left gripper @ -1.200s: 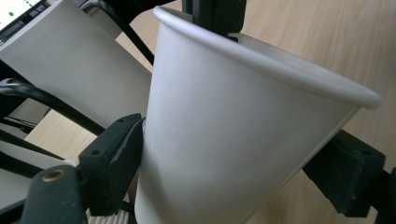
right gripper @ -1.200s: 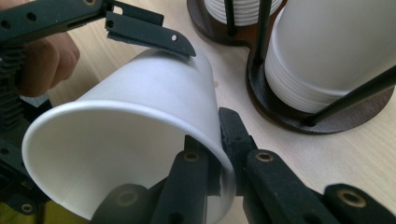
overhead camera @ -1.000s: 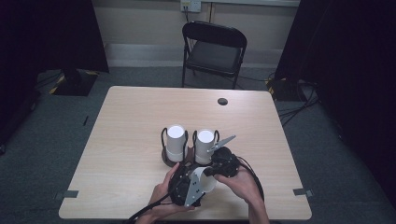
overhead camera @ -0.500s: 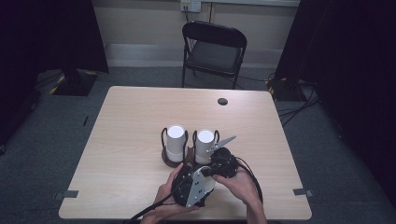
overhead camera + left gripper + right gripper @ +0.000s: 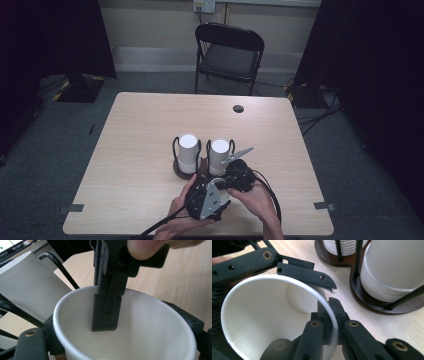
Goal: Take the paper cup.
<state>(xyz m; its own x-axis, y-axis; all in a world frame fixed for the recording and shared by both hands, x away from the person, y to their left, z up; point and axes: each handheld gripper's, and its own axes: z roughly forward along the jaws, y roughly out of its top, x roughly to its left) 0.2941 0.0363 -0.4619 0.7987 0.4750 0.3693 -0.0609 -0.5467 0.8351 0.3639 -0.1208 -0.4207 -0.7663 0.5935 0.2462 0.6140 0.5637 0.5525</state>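
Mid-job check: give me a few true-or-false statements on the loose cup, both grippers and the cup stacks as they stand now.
1. The right gripper pinches the rim of the loose paper cup, one jaw inside and one outside. True.
2. The left gripper hangs away from the cup. False: its jaws lie along the outside of the cup wall.
3. Two stacks of white cups stand in a dark holder with upright black rods. True.
4. The loose cup is full of liquid. False: its inside shows bare and white.
5. A folding chair stands beyond the table. True.
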